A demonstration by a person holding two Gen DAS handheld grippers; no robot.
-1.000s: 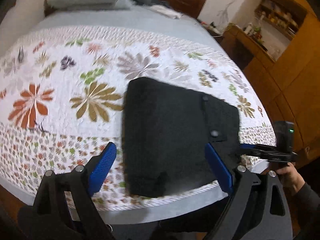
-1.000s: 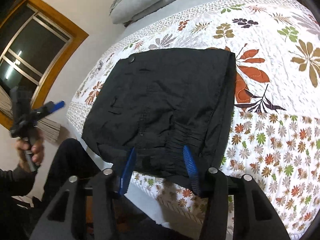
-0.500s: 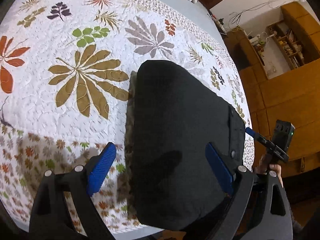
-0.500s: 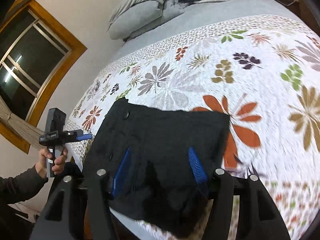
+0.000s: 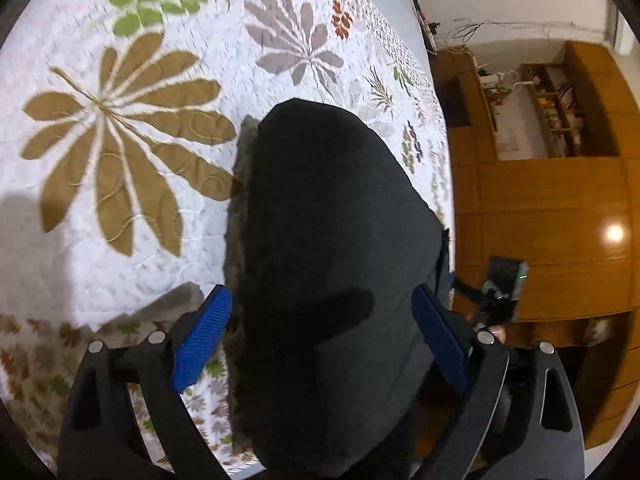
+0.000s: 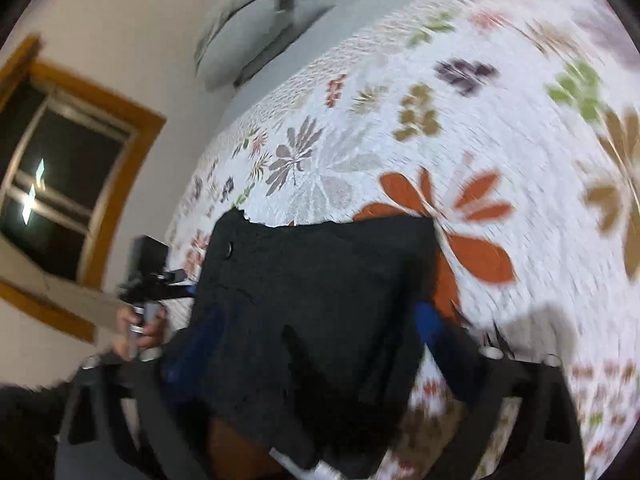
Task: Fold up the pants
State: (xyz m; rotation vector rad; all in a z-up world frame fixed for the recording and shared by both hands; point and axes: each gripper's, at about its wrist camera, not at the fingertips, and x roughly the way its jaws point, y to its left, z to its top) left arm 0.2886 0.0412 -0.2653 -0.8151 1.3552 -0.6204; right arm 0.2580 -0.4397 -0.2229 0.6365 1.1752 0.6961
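Observation:
The black pants (image 5: pixel 332 264) lie folded into a compact block near the bed's front edge, also in the right wrist view (image 6: pixel 316 296). My left gripper (image 5: pixel 320 340) is open, its blue fingers (image 5: pixel 202 338) straddling the block's near end just above it. My right gripper (image 6: pixel 312 340) is open too, its blurred blue fingers (image 6: pixel 426 322) on either side of the pants. Each view shows the other gripper held beyond the pants: the right one (image 5: pixel 500 292), the left one (image 6: pixel 152 272).
A white quilt with flower prints (image 5: pixel 120 140) covers the bed. Grey pillows (image 6: pixel 248 28) lie at the head. A wooden wardrobe and shelves (image 5: pixel 540 200) stand past the bed's right side. A wood-framed window (image 6: pixel 64 176) is at the left wall.
Both grippers have come in lower and closer over the folded pants. The right gripper's fingers have spread wider. The right wrist view is now motion-blurred.

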